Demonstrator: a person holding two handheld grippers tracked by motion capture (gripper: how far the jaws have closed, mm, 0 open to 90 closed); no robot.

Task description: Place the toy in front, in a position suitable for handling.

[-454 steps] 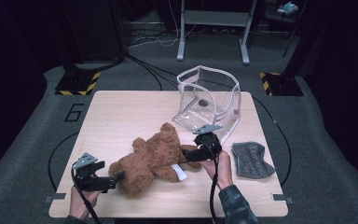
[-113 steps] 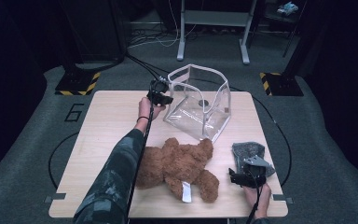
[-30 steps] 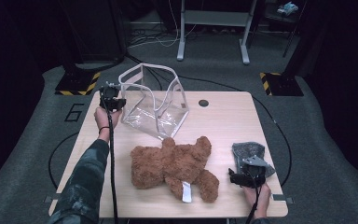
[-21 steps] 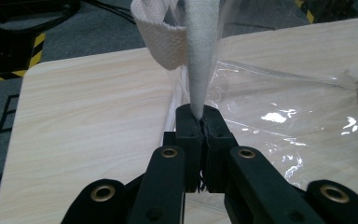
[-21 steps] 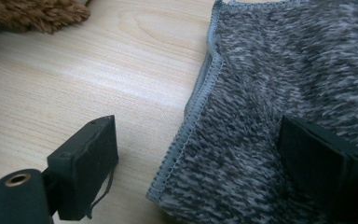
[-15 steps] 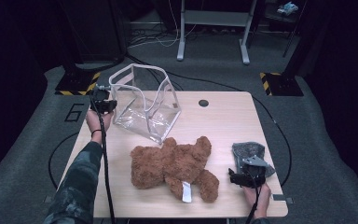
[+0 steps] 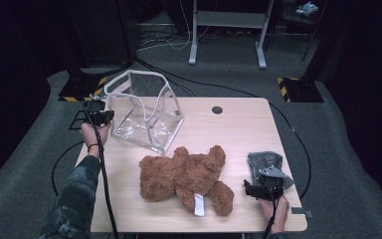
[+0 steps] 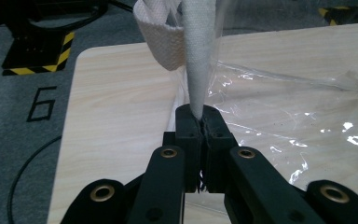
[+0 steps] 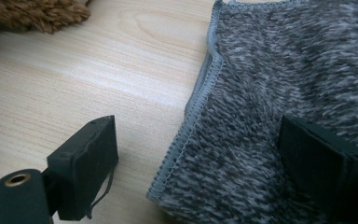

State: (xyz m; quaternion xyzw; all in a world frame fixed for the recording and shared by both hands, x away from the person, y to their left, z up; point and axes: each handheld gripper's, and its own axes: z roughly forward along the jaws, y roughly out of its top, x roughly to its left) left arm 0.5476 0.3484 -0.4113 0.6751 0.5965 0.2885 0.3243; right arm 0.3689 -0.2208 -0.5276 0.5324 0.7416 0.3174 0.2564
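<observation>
A clear plastic bag (image 7: 146, 112) with white fabric trim stands open at the table's far left. My left gripper (image 7: 104, 117) is at its left side. In the left gripper view that gripper (image 8: 202, 122) is shut on the white trim (image 8: 198, 56), with the clear plastic (image 8: 284, 121) spread out beyond it. A brown teddy bear (image 7: 186, 174) lies flat in the middle of the table. At the near right, my right gripper (image 7: 248, 190) rests by a grey knitted cloth (image 7: 264, 162). In the right gripper view it (image 9: 200, 154) stands open, one jaw over the cloth (image 9: 284, 70) and one over bare wood.
The wooden table (image 7: 238, 129) has a round cable hole (image 7: 217, 109) near its far edge. Cables run over the grey floor behind it, past black-and-yellow floor plates (image 7: 298, 89) and a metal stand (image 7: 226, 30). A tuft of the bear's fur (image 9: 32, 14) lies close to the right gripper.
My left gripper has dragged the clear bag further left along the table's far side and slightly nearer to the person. The bear, the cloth and the right gripper have stayed put.
</observation>
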